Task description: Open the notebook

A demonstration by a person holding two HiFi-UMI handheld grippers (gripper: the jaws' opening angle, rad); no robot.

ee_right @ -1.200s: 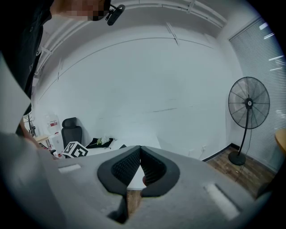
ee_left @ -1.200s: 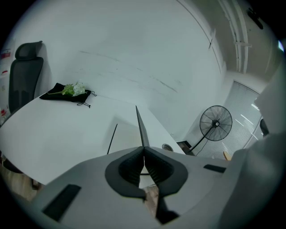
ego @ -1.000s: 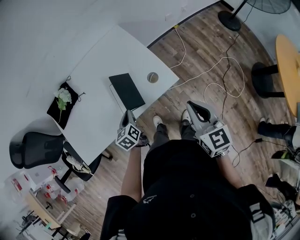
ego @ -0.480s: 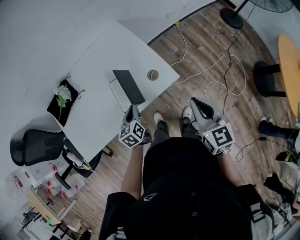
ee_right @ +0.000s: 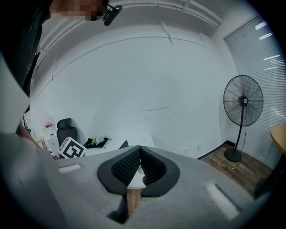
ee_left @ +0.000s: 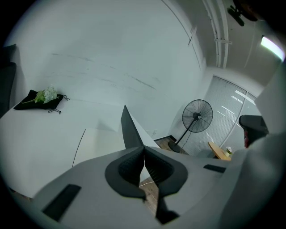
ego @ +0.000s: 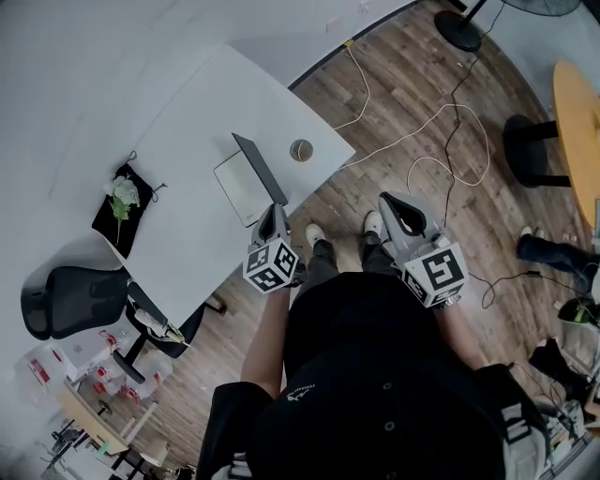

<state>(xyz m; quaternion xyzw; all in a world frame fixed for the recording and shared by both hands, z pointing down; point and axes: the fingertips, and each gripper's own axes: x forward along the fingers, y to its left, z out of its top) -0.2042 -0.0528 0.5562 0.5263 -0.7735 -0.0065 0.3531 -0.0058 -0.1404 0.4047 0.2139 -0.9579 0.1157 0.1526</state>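
The white table (ego: 187, 141) fills the head view from nine round to twelve o'clock. Wood-plank floor (ego: 412, 103) takes up the side from twelve to three. The person (ego: 375, 375) stands at the table's near corner, dark clothing covering the frame at six o'clock. A black office chair (ego: 66, 300) sits at eight o'clock, beyond the table's left end. A round wooden table (ego: 577, 131) shows at the three o'clock edge, and the base of a standing fan (ego: 464, 28) at one o'clock.

The notebook (ego: 239, 187) lies on the white table near the corner closest to the person, at eleven o'clock from the left gripper. Its dark cover (ego: 261, 169) stands raised off the white page, tilted up on edge.

The left gripper (ego: 273, 214) is at the near end of that cover. In its own view the jaws are pressed together on the cover's thin edge, and the dark sheet rises from between them toward twelve o'clock.

The right gripper (ego: 387, 202) is off the table at three o'clock from the left one, over the floor and well apart from the notebook. Its jaws are closed tip to tip with nothing between them.

A black cloth (ego: 117, 220) lies at the table's far left end, at nine o'clock from the notebook, with a white flower (ego: 124, 194) on it. A small round object (ego: 301, 150) sits on the table at two o'clock from the notebook. White cable (ego: 422, 131) loops across the floor.
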